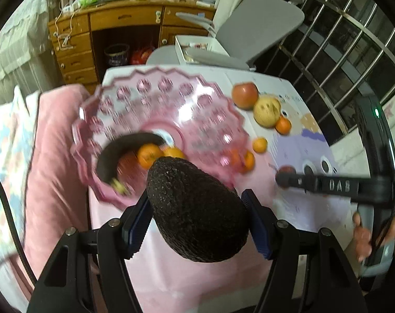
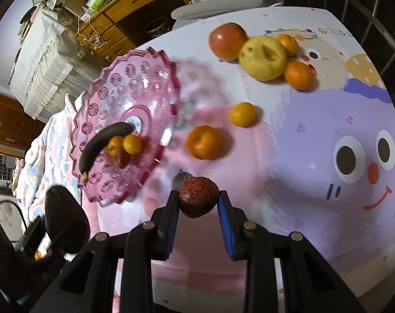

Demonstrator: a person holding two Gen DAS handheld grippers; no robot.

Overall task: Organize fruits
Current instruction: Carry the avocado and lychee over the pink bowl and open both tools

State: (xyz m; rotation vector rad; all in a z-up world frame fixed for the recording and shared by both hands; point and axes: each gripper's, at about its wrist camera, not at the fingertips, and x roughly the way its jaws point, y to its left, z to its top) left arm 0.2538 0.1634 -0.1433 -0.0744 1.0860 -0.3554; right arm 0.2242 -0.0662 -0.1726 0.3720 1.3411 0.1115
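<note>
My left gripper (image 1: 197,203) is shut on a dark, bumpy avocado (image 1: 197,208), held above the table just in front of the pink glass fruit plate (image 1: 158,96). On that plate lie a blackened banana (image 1: 122,151) and small oranges (image 1: 149,154). My right gripper (image 2: 198,200) is shut on a small dark-red speckled fruit (image 2: 198,195) above the tablecloth. In the right wrist view the plate (image 2: 135,78) stands to the left, with the banana (image 2: 103,140) and oranges (image 2: 131,144) on it. The avocado (image 2: 64,219) shows at the lower left.
Loose on the cartoon tablecloth (image 2: 314,135) lie a red apple (image 2: 227,40), a yellow pear-like fruit (image 2: 262,57), and several oranges (image 2: 204,142). A grey chair (image 1: 252,31) and wooden desk (image 1: 124,20) stand beyond the table. A pink cushion (image 1: 54,143) lies left.
</note>
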